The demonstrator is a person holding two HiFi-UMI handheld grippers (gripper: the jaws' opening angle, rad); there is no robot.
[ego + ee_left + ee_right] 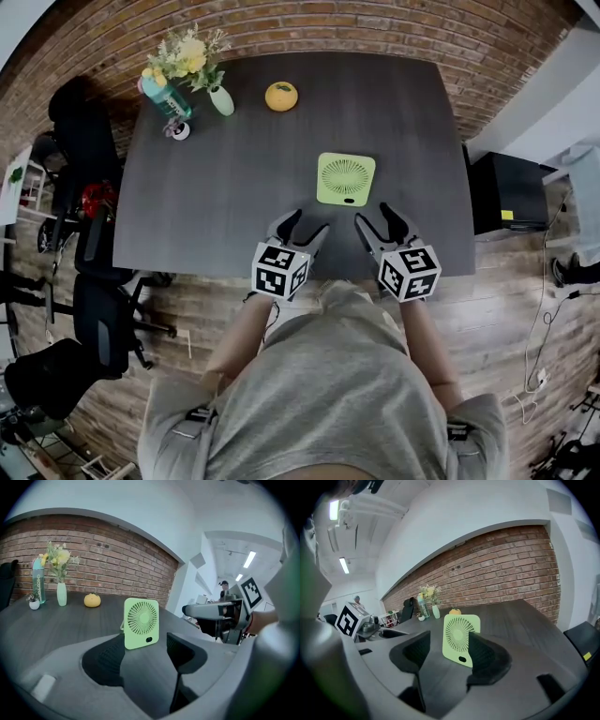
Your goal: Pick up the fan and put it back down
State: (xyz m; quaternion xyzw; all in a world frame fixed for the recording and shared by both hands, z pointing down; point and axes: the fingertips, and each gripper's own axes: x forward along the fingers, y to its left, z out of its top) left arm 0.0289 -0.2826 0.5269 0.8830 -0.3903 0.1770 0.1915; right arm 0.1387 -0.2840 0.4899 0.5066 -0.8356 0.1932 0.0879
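Green, square plastic fan (346, 178) stands upright on the dark grey wooden counter (225, 197), right of centre, towards the near edge. Left gripper (307, 223) hovers just short of it, jaws spread wide, nothing between them. Right gripper (373, 216) alongside, jaws released too, empty. The fan stands clear ahead of both, untouched.
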